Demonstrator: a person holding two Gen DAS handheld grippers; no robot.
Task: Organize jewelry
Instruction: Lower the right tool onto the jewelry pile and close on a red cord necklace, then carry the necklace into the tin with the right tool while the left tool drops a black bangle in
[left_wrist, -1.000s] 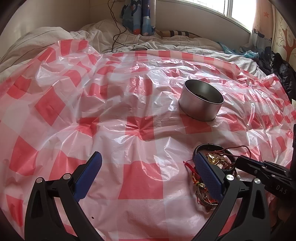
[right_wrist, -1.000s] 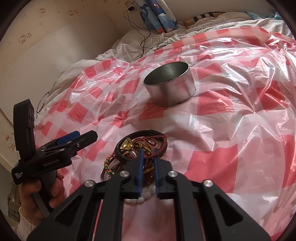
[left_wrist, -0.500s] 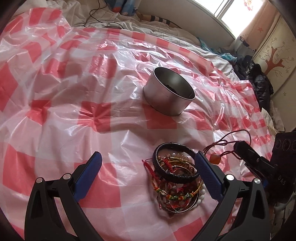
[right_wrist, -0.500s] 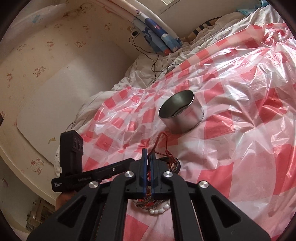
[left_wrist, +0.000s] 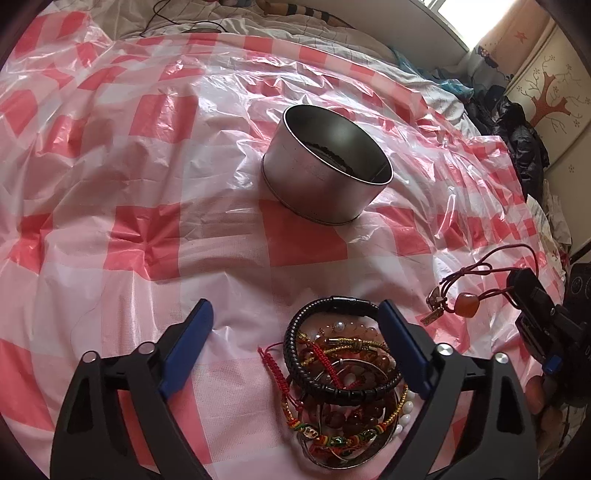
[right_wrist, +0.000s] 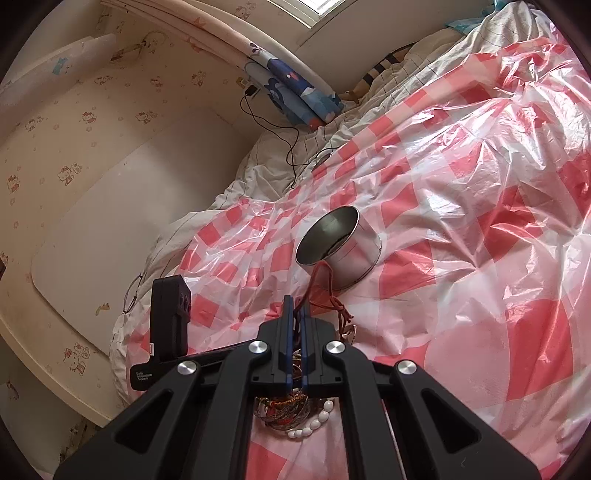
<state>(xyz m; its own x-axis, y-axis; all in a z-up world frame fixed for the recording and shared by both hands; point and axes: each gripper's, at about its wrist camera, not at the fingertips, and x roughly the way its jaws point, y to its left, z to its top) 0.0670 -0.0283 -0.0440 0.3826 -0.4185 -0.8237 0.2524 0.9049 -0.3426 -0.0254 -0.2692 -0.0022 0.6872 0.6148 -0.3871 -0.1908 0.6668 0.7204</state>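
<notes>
Left hand-held gripper (left_wrist: 295, 341): jaws spread wide and holding nothing, hovering low over the bed with the jewelry pile lying between its blue fingers (left_wrist: 186, 345).
Right hand-held gripper (right_wrist: 294, 314): blue pads pressed together on the red cord necklace (left_wrist: 491, 271) — lifted clear of the sheet, off to the right of the pile.
Red cord necklace: thin red loop rising from the pinched pads, with an orange bead (left_wrist: 467, 305) and a small metal charm (left_wrist: 434, 306) dangling below (in the right wrist view the cord (right_wrist: 325, 280) arcs up in front of the tin).
Jewelry pile (left_wrist: 343, 384): a tangle on the sheet — a black braided bracelet (left_wrist: 332, 384) on top, amber beads, gold chains, a red knotted cord, white beads (right_wrist: 314, 424) at the edge.
Metal tin (left_wrist: 325, 173): round, open, upright on the sheet, well beyond the pile; something dark lies in its bottom, too dim to tell what.
Plastic sheet (left_wrist: 147, 236): red-and-white check, crinkled, spread over the bed.
Bed (right_wrist: 280, 155): pale quilt showing past the sheet's far edge, with a black cable (right_wrist: 291, 147) trailing across it.
</notes>
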